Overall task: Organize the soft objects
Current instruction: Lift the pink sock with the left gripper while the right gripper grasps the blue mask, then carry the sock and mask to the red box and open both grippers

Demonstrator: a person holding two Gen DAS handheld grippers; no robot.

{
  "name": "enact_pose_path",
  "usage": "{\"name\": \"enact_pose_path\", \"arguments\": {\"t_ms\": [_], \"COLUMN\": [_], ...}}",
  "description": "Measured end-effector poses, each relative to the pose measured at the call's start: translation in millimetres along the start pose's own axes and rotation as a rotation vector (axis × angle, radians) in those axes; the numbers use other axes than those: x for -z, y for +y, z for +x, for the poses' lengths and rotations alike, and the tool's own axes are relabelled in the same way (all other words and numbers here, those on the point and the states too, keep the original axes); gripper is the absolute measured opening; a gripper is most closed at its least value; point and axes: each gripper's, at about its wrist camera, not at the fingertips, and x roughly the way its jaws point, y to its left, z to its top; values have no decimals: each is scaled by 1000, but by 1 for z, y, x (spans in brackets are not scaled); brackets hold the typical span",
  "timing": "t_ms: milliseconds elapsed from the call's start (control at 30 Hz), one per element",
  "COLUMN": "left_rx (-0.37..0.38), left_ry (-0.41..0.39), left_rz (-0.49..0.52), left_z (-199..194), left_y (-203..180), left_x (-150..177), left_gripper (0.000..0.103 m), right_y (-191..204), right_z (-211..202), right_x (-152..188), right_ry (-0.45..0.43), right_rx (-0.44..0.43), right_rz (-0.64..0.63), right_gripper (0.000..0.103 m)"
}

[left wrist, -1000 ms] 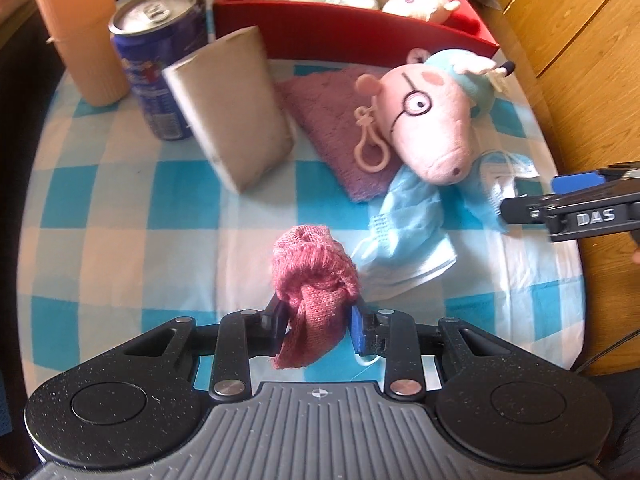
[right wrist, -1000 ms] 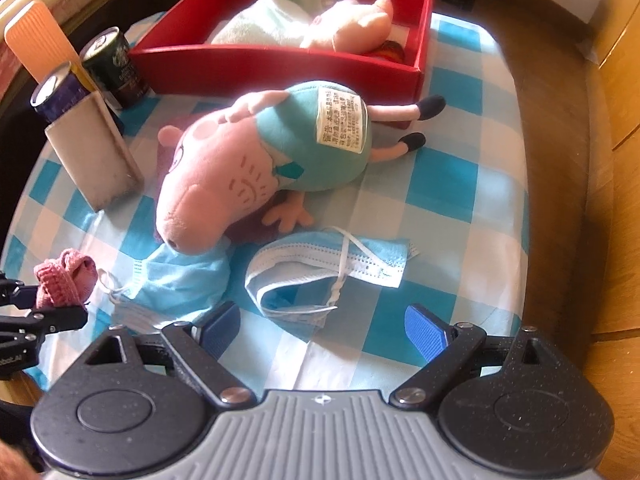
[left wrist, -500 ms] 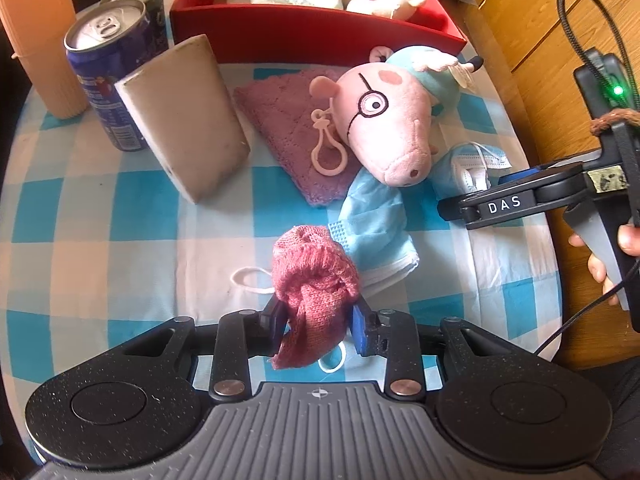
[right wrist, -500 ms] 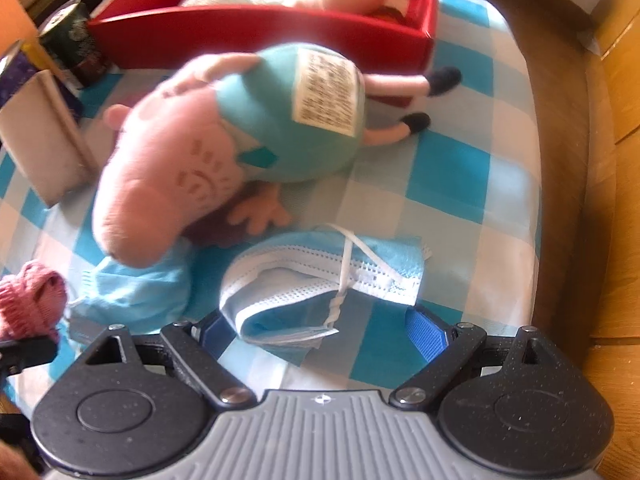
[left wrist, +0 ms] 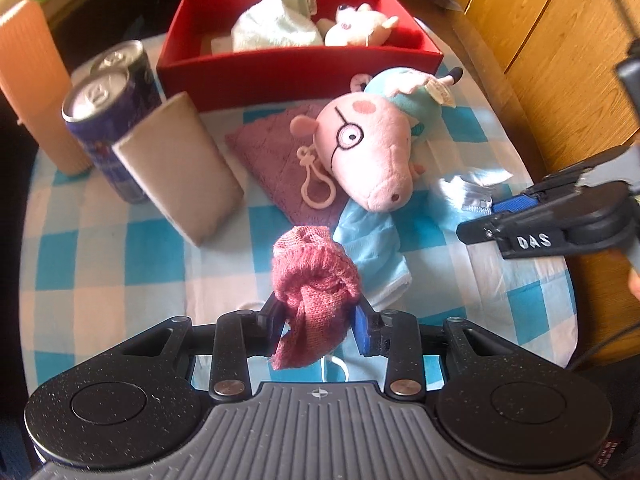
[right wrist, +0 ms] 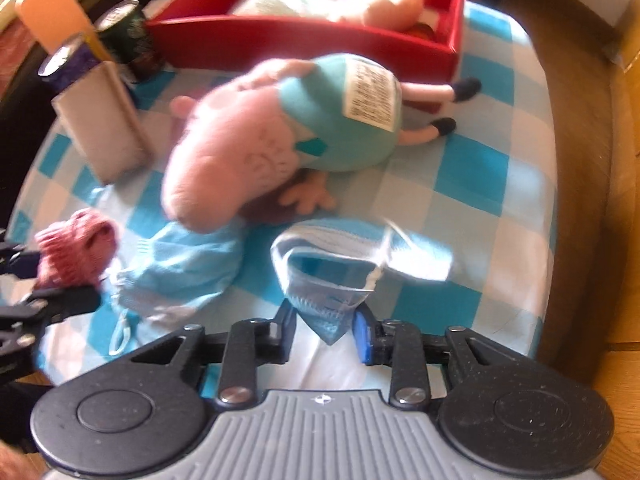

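a: ok so what's each hand got right now?

b: left gripper (left wrist: 319, 320) is clamped on a pink knitted sock (left wrist: 314, 280), bunched up between the pads and held above the blue-and-white checked tablecloth (left wrist: 100, 264). a loose end of it hangs down below the fingers.

a: and the right one?

b: right gripper (right wrist: 325, 330) has just been closing, and there's a blue face mask (right wrist: 340, 276) between the jaws. the lower corner of the mask sits pinched between the two pads, the rest fans out ahead over the cloth. that view is pretty blurry though.

a: where's the other soft stuff?

b: the pig plush (left wrist: 372, 148) with glasses and a teal outfit lies mid-table, head resting partly on a purple knitted cloth (left wrist: 276, 152), a pink clip ring (left wrist: 316, 188) lying on that cloth. its snout touches a second blue mask (left wrist: 372, 244), crumpled on the table between the two grippers.

a: and the box?

b: red box (left wrist: 296, 72) at the far edge, just behind the plush. it already holds a pale green towel-ish bundle (left wrist: 276, 24) and a small pink plush (left wrist: 360, 28).

a: anything non-soft around?

b: on the left, two drink cans (left wrist: 104, 128), a grey wedge-shaped block (left wrist: 176, 168) leaning in front of them, and an orange ribbed cup (left wrist: 36, 84) beside the cans. wooden cabinet (left wrist: 560, 60) on the right side.
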Motion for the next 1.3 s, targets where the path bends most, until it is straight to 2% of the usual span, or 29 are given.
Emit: {"name": "enact_pose_path", "arguments": {"t_ms": [167, 533, 667, 767, 833, 867, 900, 1033, 1067, 1167, 1233, 1300], "left_rx": [-56, -123, -105, -73, -53, -51, -52, -40, -41, -46, -46, -40], "left_ry": [-25, -89, -108, -92, -75, -69, -62, -36, -35, -35, -35, -36], "left_rz": [45, 76, 74, 63, 58, 63, 69, 65, 65, 66, 61, 49], "left_z": [-3, -18, -23, -17, -11, -8, -5, 5, 6, 5, 3, -1], "left_y": [-8, -10, -9, -9, -10, -11, -12, -14, -14, -14, -12, -9], "left_x": [-6, -41, -51, -55, -55, -54, -54, -53, -53, -53, -54, -56], "left_gripper": [35, 35, 35, 35, 35, 35, 35, 36, 36, 37, 37, 38], "right_y": [12, 9, 7, 3, -5, -8, -11, -7, -1, 21, 28, 30], "right_z": [-27, -61, -62, -39, -16, -4, 3, 28, 30, 32, 29, 21], "right_x": [-1, -30, -29, -24, -21, -19, -18, -17, -15, -7, -1, 2], "right_ry": [-68, -179, -149, -74, -14, 6, 10, 62, 59, 64, 67, 53], "right_rx": [-35, -31, -29, 37, 37, 19, -5, -87, -86, 13, 26, 17], "right_rz": [-39, -13, -45, -101, -86, -69, -60, -40, -52, -167, -191, -195], "right_gripper": [0, 0, 0, 6, 22, 36, 38, 38, 38, 8, 1, 0]}}
